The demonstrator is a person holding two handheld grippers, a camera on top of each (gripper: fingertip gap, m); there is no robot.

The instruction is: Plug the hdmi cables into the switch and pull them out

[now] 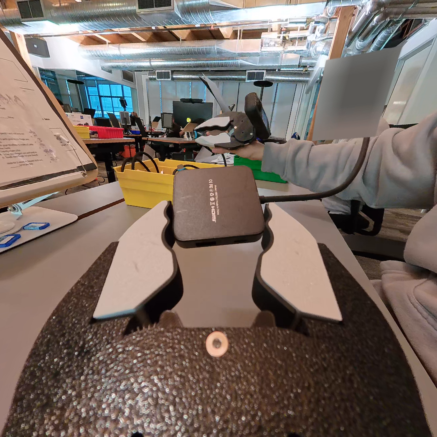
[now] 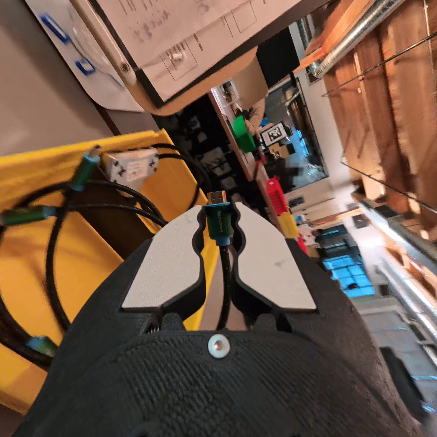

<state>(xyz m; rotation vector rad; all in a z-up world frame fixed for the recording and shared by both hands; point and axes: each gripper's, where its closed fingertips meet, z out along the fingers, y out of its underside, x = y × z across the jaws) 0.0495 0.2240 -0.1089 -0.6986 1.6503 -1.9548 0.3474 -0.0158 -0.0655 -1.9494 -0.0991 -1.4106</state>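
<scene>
1. Gripping the black switch (image 1: 217,205) by its sides, the left gripper (image 1: 217,227) is clamped above the grey table (image 1: 59,260).
2. A green HDMI plug (image 2: 219,223) is pinched by the right gripper (image 2: 218,221) (tip exposed), near the yellow bin (image 2: 71,248).

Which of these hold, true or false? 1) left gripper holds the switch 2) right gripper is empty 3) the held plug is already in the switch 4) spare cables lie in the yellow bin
1) True: the left gripper is clamped on the black switch.
2) False: the right gripper is shut on a green HDMI plug.
3) False: the plug's metal tip is bare, away from the switch.
4) True: more cables lie in the yellow bin.
</scene>
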